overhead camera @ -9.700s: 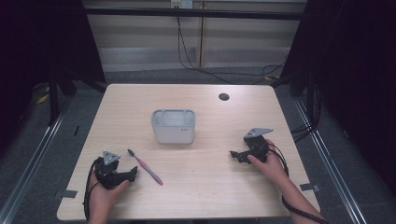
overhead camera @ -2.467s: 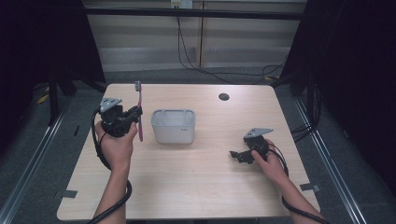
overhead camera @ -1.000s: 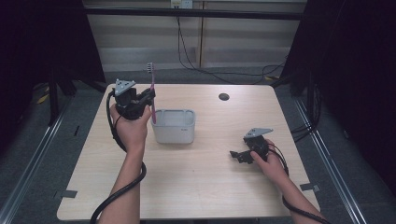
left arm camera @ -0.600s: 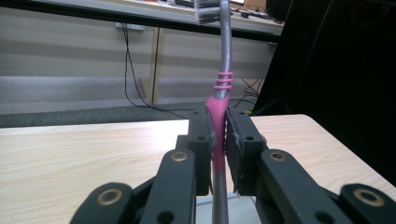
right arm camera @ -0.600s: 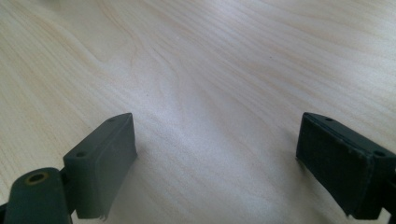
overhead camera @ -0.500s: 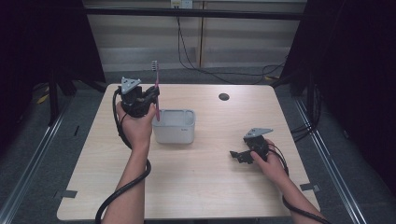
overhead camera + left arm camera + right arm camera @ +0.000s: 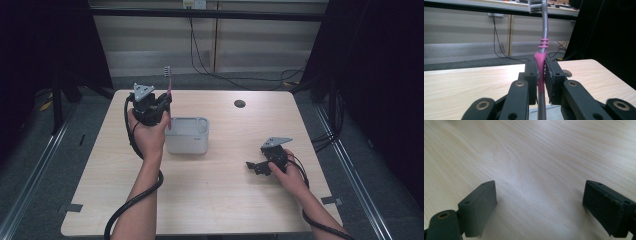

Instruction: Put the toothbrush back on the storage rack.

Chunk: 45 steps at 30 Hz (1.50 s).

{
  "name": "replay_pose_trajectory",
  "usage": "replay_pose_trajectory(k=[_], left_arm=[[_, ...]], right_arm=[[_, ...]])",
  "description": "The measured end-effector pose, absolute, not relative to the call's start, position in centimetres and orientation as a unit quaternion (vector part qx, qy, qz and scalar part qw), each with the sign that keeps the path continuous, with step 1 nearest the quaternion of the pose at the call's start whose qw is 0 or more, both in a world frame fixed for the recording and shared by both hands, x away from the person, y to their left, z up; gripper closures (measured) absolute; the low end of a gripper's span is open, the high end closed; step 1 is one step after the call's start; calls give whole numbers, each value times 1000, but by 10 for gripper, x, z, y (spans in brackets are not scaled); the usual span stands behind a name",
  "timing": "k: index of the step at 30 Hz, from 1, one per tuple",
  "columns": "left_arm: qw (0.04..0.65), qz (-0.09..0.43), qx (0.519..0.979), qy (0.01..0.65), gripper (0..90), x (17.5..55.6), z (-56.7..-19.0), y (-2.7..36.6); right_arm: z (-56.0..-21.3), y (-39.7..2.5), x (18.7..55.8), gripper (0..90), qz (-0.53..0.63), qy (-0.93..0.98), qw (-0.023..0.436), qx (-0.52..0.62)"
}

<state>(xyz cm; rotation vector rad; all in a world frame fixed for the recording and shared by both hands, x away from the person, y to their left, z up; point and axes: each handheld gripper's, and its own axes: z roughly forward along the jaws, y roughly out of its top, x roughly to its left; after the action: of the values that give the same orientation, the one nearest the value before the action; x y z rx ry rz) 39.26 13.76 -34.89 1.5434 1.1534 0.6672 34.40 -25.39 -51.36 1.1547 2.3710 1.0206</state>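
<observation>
My left gripper (image 7: 164, 102) (image 7: 541, 72) is shut on a pink and grey toothbrush (image 7: 169, 89) (image 7: 541, 55), held upright with the bristle head on top. It hovers over the left rim of a grey square container (image 7: 188, 135) standing mid-table. The handle's lower end hangs down by the container's left edge; whether it is inside the rim I cannot tell. My right gripper (image 7: 256, 167) (image 7: 539, 207) rests low on the table at the right, jaws wide apart with only bare wood between them.
The wooden table (image 7: 220, 200) carries a small dark round hole (image 7: 239, 103) near its far edge. Cables hang on the wall behind. Dark floor with rails flanks both sides of the table.
My left gripper picked the toothbrush up from the table's near left, raised it and carried it right to the container's left rim. The right gripper has stayed in place.
</observation>
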Motion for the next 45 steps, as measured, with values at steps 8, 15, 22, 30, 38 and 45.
replay_pose_trajectory(k=[8,15,22,30,38,45], left_arm=[[523,280,641,487,808,396,-358,138],[509,295,656,472,808,399,-362,133],[517,282,649,481,808,403,-367,136],[514,282,646,488,807,404,-376,138],[515,282,642,493,807,403,-381,140],[510,279,644,497,807,403,-388,139]], right_arm=[[-514,-254,344,114,357,828,155,404],[-514,-254,344,114,358,828,154,404],[-514,-254,344,114,359,828,154,403],[-514,-255,344,114,360,829,153,400],[-514,-255,344,114,360,829,154,399],[-514,-255,344,114,360,829,153,400]])
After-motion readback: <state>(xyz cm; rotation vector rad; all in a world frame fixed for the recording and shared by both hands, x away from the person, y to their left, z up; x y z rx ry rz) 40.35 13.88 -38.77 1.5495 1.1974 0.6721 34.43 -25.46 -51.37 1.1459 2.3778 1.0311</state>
